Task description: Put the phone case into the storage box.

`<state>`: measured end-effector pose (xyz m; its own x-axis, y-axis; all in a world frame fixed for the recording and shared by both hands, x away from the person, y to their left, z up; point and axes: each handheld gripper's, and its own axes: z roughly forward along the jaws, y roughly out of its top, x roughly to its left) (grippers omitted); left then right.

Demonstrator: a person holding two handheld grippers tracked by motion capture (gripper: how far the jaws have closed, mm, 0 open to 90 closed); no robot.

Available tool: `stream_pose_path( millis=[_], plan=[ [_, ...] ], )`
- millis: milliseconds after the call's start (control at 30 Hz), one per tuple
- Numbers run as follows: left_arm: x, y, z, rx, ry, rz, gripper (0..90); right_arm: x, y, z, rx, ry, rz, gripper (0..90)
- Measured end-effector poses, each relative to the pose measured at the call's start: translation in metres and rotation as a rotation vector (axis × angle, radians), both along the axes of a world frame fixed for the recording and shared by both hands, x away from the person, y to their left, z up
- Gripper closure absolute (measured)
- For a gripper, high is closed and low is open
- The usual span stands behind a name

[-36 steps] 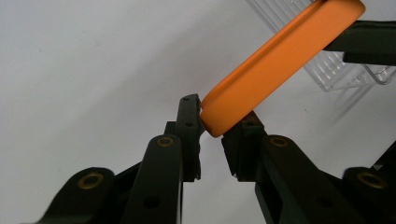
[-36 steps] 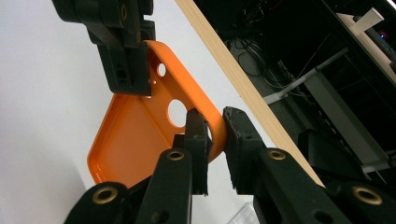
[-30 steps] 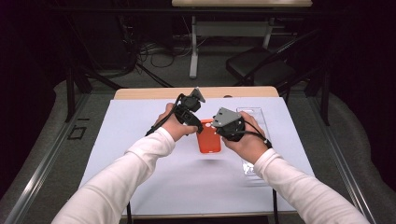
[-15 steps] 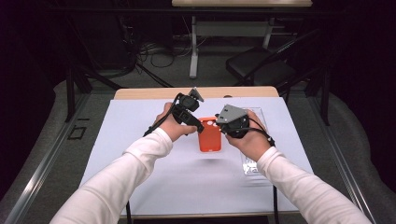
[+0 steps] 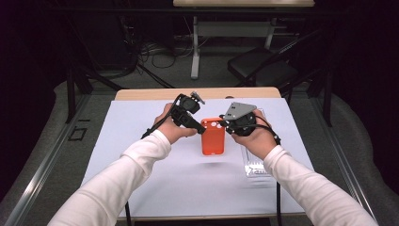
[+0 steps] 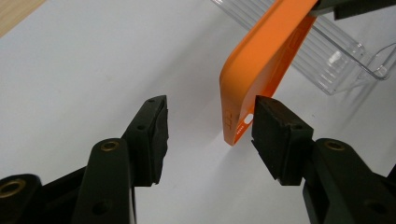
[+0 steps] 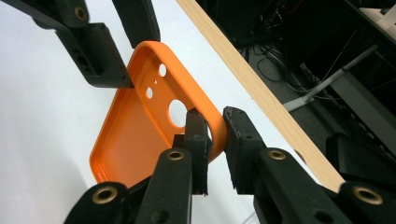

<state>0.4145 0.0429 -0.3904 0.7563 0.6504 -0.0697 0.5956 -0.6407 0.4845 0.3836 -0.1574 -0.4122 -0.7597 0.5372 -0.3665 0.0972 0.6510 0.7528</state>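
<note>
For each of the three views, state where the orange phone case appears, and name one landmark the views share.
High view: orange phone case at centre, between the two hands.
Left gripper view: upper right, its corner beside the left gripper's right-hand jaw.
Right gripper view: centre-left, its rim clamped by the right gripper.
Shared landmark: the white table cover under the case.

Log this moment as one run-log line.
left gripper: open, jaws just opening, beside orange case | right gripper: shut on case rim | case lifted over white mat | clear tray on mat
</note>
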Motion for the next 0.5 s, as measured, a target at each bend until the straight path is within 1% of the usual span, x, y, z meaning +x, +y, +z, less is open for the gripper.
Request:
stream_pose_path(
  millis=[167, 233, 267, 300, 333, 433, 500],
  plan=[
    [-0.004, 0.003, 0.001, -0.005, -0.009, -0.014, 46.1, 0.001, -0.003, 0.001, -0.008, 0.027, 0.011, 80.2],
    [-0.006, 0.006, 0.002, -0.029, -0.016, -0.019, 46.2, 0.001, -0.005, 0.002, -0.009, 0.036, 0.018, 80.2],
    [-0.008, 0.007, 0.002, -0.04, -0.026, -0.018, 46.1, 0.002, -0.006, 0.002, -0.009, 0.04, 0.018, 80.2],
    [-0.009, 0.007, 0.002, -0.042, -0.031, -0.02, 45.8, 0.002, -0.007, 0.003, -0.01, 0.043, 0.023, 80.2],
    [-0.01, 0.008, 0.002, -0.046, -0.03, -0.023, 45.8, 0.002, -0.008, 0.003, -0.011, 0.044, 0.028, 80.2],
    [-0.013, 0.009, 0.002, -0.074, -0.032, -0.028, 45.8, 0.004, -0.012, 0.004, -0.012, 0.044, 0.029, 80.2],
    [-0.014, 0.01, 0.002, -0.082, -0.034, -0.032, 45.8, 0.005, -0.014, 0.005, -0.003, 0.049, 0.033, 80.2]
  ],
)
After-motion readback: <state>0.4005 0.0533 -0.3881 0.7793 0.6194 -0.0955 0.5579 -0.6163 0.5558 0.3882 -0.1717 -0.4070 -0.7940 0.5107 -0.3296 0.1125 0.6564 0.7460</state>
